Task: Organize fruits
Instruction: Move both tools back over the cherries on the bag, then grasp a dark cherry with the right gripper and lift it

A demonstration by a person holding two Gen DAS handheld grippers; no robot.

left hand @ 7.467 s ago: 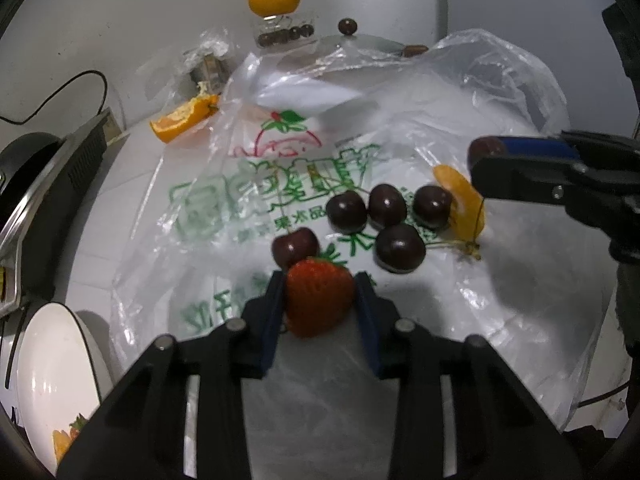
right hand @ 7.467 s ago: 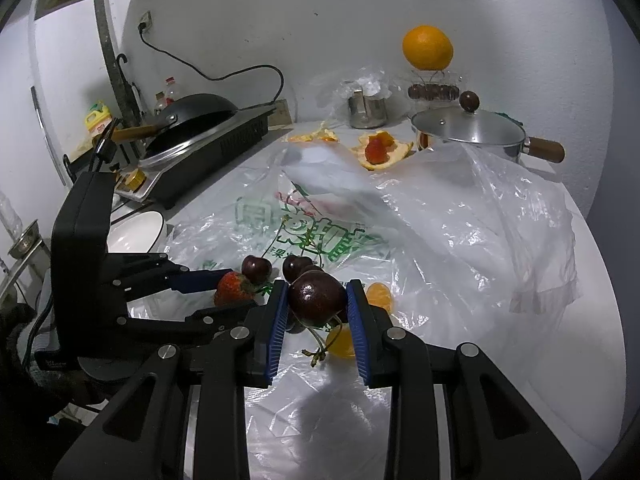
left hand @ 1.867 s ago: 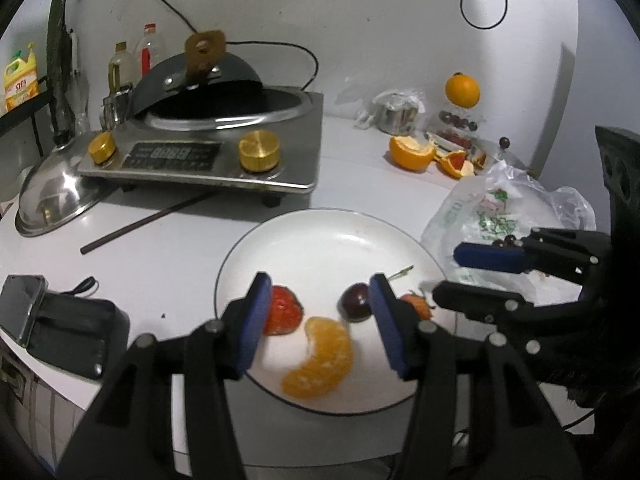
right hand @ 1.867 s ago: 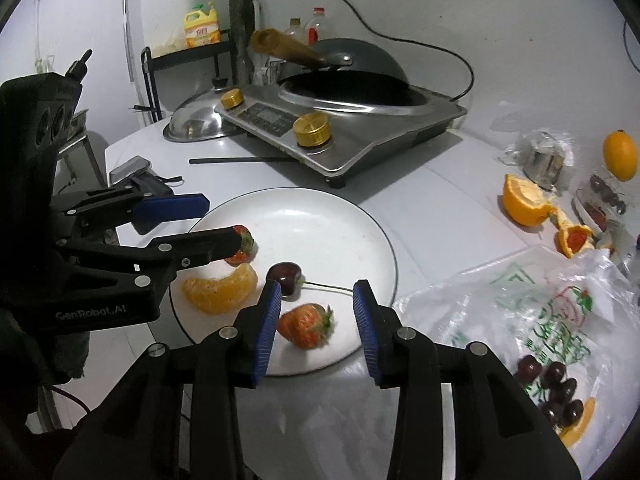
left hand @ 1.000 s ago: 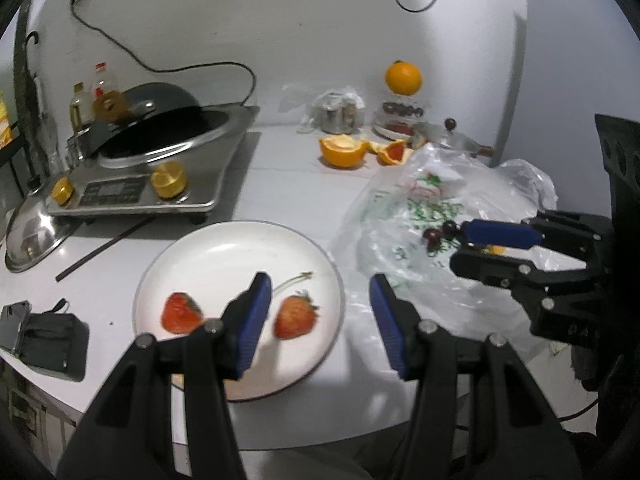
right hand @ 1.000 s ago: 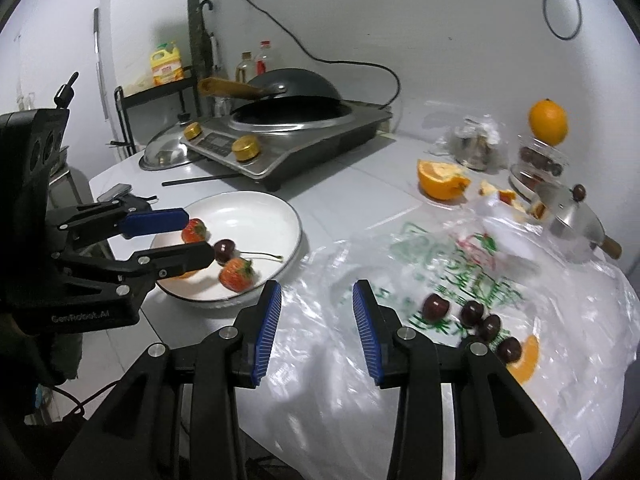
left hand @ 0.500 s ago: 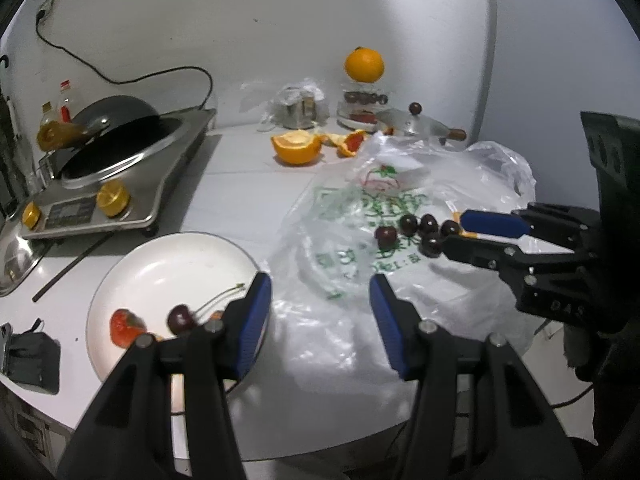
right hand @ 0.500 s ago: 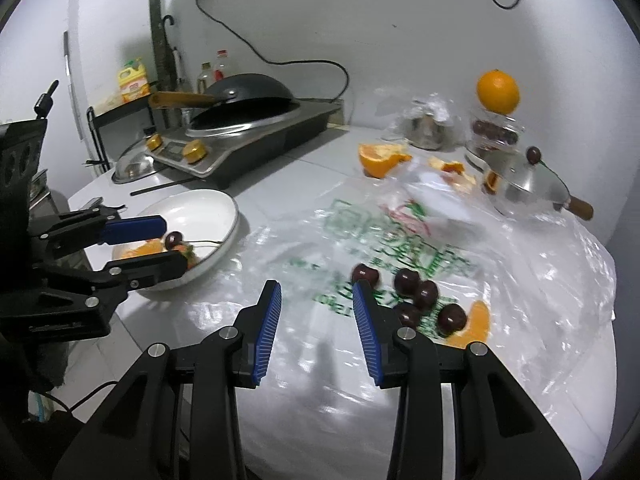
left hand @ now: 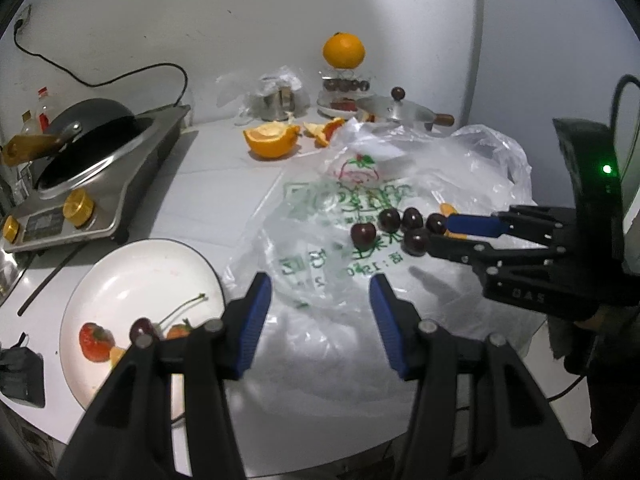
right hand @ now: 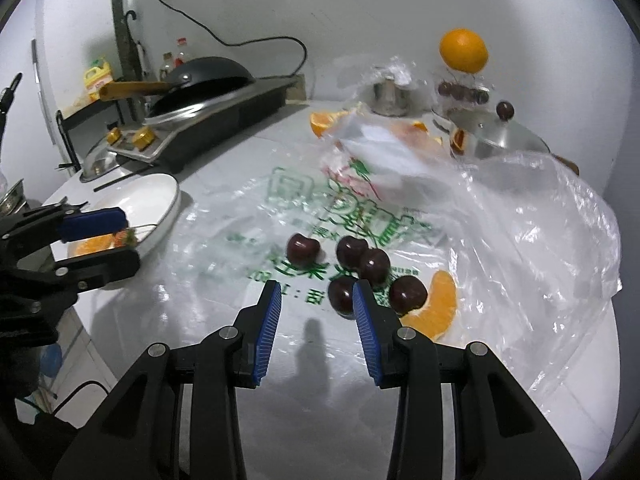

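Several dark cherries (right hand: 303,250) and an orange segment (right hand: 436,308) lie on a clear plastic bag (right hand: 520,240) with green print. My right gripper (right hand: 316,292) hovers open just in front of them, its right pad beside the nearest cherry (right hand: 342,294), with nothing between the pads. In the left wrist view it comes in from the right, the right gripper (left hand: 440,234) close to the cherries (left hand: 363,235). My left gripper (left hand: 320,284) is open and empty over the bag's near left part. A white plate (left hand: 140,276) at the lower left holds a strawberry (left hand: 94,340), a cherry (left hand: 142,328) and more fruit.
An induction cooker with a black wok (left hand: 92,168) stands at the left. At the back are a halved orange (left hand: 272,142), a whole orange (left hand: 344,50) on a jar and a lidded pot (left hand: 400,110). A black device (left hand: 20,372) lies by the plate.
Both grippers have swung from the plate toward the bag, still open and empty. The cherries now sit close before the right gripper, and the plate has slid to the left of both views.
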